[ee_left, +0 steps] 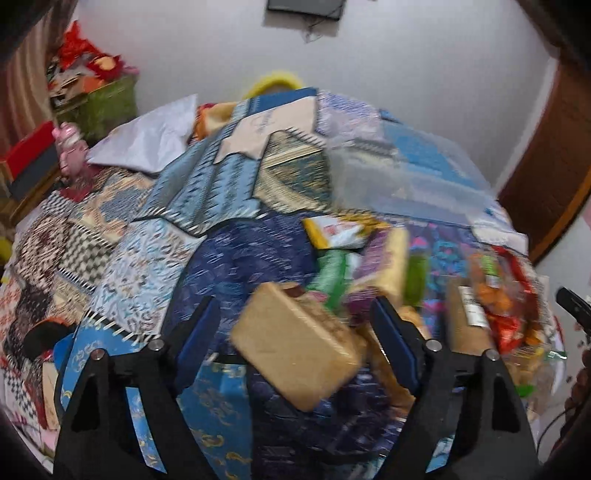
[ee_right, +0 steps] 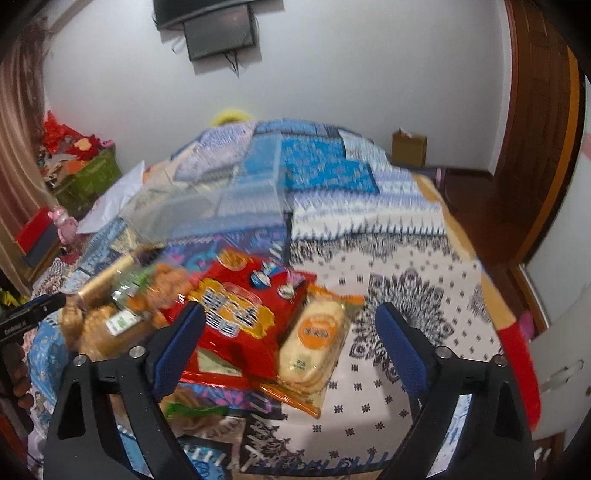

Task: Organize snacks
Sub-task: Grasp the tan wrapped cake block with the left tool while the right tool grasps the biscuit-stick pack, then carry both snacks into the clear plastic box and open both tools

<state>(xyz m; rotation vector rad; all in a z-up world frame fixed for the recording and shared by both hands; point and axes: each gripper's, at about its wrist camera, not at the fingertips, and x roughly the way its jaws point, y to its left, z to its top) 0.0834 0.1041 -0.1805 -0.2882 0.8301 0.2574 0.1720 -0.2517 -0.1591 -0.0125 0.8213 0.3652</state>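
My spread left claw [ee_left: 295, 332] straddles a tan rectangular wrapped snack block [ee_left: 295, 347] on the quilted bed [ee_left: 155, 251]; I should centre before squeezing.

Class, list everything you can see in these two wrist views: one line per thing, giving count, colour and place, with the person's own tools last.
Patchwork bedspread: one, blue, white and black, under everything.
Clear plastic container: one, transparent, behind the snack pile.
Tan snack pack: one, golden brown, between the left fingers.
Red snack bag: one, red and yellow, middle of the pile.
Round cracker pack: one, pale yellow and orange, right of the red bag.
Green crate: one, green, far left by the wall.
Wall screen: one, dark, above the bed.
Left gripper: one, black and blue, open.
Right gripper: one, black and blue, open.
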